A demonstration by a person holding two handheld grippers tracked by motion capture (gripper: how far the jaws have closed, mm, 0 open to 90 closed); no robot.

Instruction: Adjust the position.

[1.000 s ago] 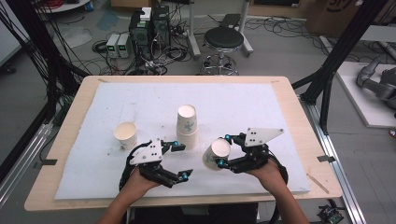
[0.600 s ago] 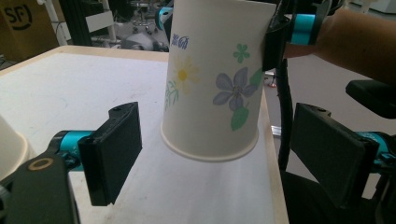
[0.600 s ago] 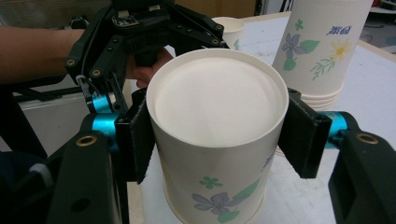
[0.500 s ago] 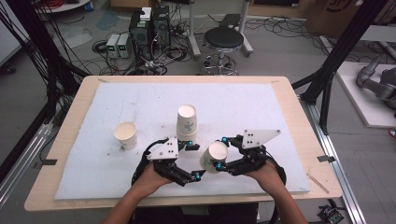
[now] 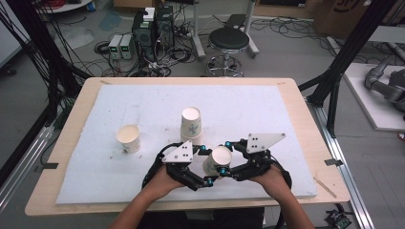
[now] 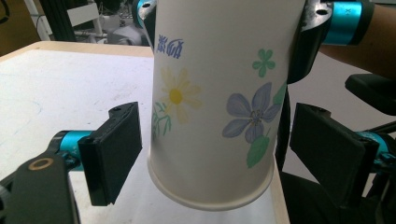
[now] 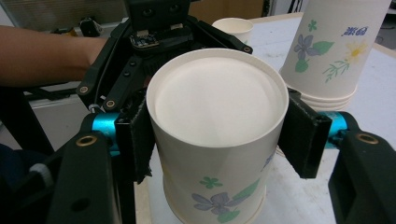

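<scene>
Left gripper [image 5: 206,164] slid rightward — jaws spread round cup [image 5: 217,160] | right gripper [image 5: 224,157] pinching cup — wrist level

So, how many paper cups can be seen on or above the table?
At least 3: one held in the right claw, one stack of nested cups at the table's middle, one cup left. The stack hides its exact number.
</scene>
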